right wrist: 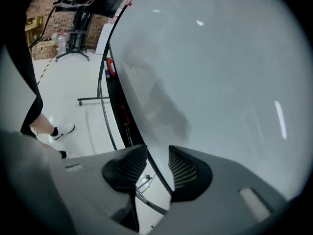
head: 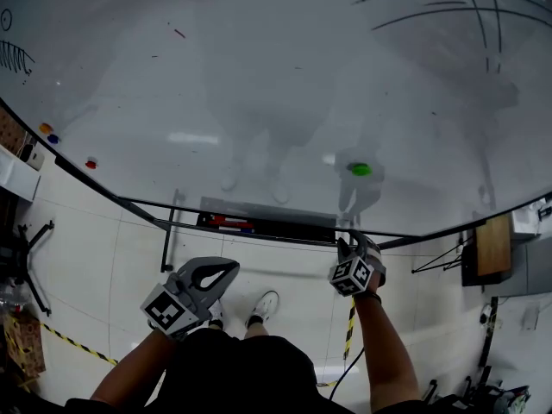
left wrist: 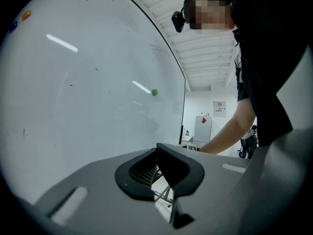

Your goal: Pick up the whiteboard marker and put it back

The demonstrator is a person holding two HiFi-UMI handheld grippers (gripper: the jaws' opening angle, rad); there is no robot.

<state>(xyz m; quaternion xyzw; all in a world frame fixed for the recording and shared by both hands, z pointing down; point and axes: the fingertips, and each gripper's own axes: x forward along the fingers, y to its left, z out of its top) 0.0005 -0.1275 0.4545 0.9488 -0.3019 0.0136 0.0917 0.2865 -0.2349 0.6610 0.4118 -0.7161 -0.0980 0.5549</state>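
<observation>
The right claw stands open and empty, near the right end of the tray. The left claw is closed on nothing. A red marker lies in the tray, below the whiteboard.

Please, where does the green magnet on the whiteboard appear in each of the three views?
Head view: the green magnet is right of centre, low on the whiteboard.
Left gripper view: the magnet is near the picture's middle, close to the board's far edge.
Right gripper view: it is not in this picture.
Shared landmark: the whiteboard fills much of all three views.
</observation>
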